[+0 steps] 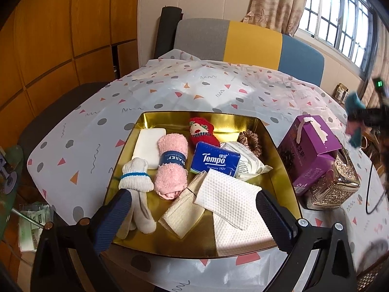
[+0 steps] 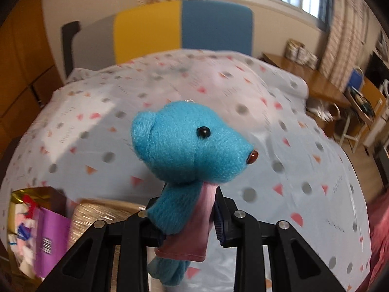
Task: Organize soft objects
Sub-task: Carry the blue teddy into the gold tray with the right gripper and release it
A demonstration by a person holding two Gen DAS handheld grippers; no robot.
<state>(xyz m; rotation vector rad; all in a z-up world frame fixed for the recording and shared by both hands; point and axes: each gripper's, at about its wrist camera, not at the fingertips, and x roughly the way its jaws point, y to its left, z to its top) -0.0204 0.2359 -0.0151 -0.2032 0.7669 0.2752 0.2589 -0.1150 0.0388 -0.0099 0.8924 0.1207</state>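
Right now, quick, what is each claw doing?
Left claw: open, holding nothing.
Right claw: shut on the blue plush toy.

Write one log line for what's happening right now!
right hand-held gripper: shut on blue plush toy | left hand-held gripper: open over gold tray

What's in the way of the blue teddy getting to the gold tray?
The purple box and a shiny tissue holder stand between the right gripper, which holds the blue teddy, and the gold tray. The teddy probably has to go over them.
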